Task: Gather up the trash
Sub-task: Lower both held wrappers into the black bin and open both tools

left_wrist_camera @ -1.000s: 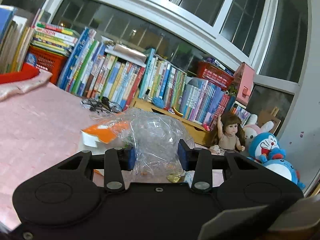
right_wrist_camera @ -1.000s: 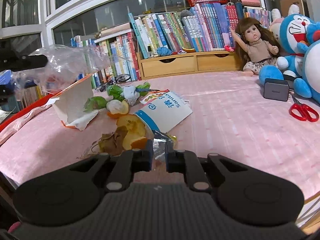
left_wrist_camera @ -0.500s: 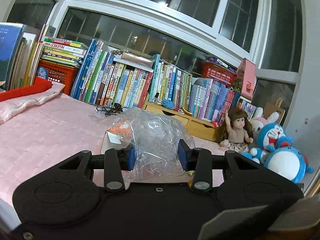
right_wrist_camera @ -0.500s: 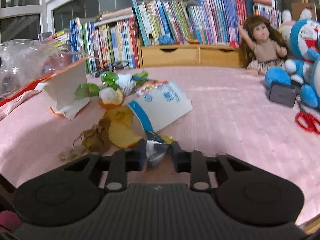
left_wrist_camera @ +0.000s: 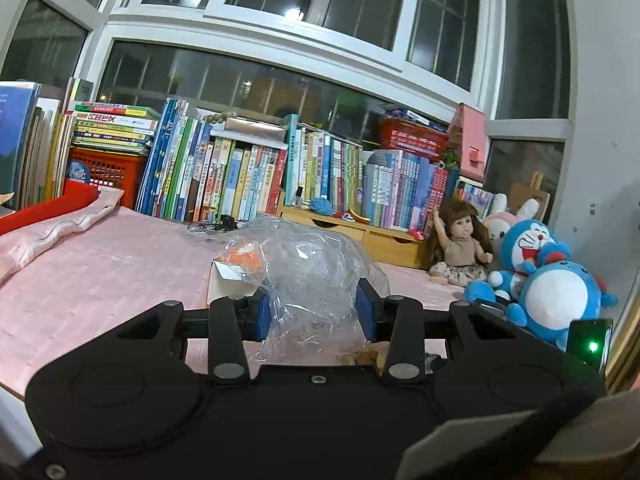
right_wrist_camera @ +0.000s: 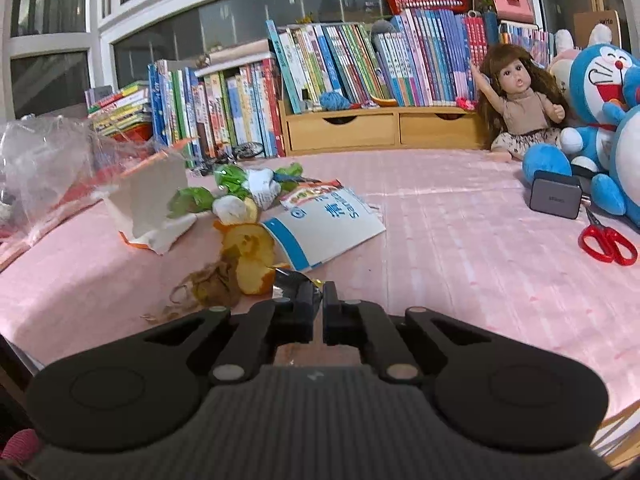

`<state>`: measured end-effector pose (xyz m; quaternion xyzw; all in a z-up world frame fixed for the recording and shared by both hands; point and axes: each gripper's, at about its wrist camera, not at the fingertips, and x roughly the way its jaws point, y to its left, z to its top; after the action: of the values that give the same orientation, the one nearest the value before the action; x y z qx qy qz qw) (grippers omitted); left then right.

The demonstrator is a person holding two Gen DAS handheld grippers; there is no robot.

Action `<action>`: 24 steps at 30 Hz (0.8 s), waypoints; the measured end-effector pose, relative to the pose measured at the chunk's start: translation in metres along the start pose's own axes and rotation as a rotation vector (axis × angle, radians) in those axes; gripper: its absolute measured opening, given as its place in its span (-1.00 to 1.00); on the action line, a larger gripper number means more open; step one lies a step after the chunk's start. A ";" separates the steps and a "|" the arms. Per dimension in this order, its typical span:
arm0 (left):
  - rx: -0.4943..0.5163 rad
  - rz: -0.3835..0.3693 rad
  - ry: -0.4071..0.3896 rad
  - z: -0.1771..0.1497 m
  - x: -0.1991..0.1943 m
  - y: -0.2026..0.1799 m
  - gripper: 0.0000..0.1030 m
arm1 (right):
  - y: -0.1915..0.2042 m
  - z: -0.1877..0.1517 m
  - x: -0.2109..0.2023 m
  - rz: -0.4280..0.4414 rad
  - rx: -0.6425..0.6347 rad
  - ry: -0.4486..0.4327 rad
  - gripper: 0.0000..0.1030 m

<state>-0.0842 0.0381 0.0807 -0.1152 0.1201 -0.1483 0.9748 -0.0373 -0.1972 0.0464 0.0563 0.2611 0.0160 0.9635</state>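
Since the earlier frame the left gripper [left_wrist_camera: 316, 312] has carried its clear plastic bag [left_wrist_camera: 316, 276] sideways along the pink tablecloth [left_wrist_camera: 100, 280]: the stacked books and red basket at far left now show in full, and the plush toys sit lower at the right edge. Its grip has not changed; both blue pads press the bag's crumpled sides and the bag bulges up between them. In the right wrist view the same bag [right_wrist_camera: 44, 160] shows at the far left edge, above the cloth.

Over the same second the right gripper [right_wrist_camera: 318, 304] has shut its jaws. A second ago they stood apart around a crinkled silver wrapper [right_wrist_camera: 294, 280]; now only a thin slit is left between the pads, and the wrapper's dark foil sticks out just past the left finger. Whether the foil is truly pinched I cannot tell, as the fingers hide it.

Just beyond the wrapper lie orange peel [right_wrist_camera: 252, 260] and brown scraps [right_wrist_camera: 208, 288]; farther off, a blue and white packet [right_wrist_camera: 324, 224], a torn white carton [right_wrist_camera: 148, 204] to the left, and green wrappers [right_wrist_camera: 236, 178]. These have not shifted. At far right, red scissors [right_wrist_camera: 608, 240] and a grey charger [right_wrist_camera: 554, 200] lie near the doll [right_wrist_camera: 520, 100].
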 end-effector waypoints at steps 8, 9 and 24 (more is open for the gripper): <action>-0.013 -0.028 0.067 -0.017 -0.031 -0.001 -0.24 | 0.008 -0.004 -0.035 0.071 0.016 -0.011 -0.87; -0.009 -0.027 0.079 -0.019 -0.035 -0.002 -0.24 | 0.010 -0.006 -0.042 0.085 0.014 -0.008 -0.87; 0.088 -0.058 0.326 -0.072 -0.091 -0.013 -0.24 | 0.033 -0.066 -0.104 0.176 -0.013 0.151 -0.87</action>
<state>-0.1914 0.0409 0.0342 -0.0500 0.2667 -0.1984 0.9418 -0.1601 -0.1643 0.0454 0.0715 0.3267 0.1062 0.9364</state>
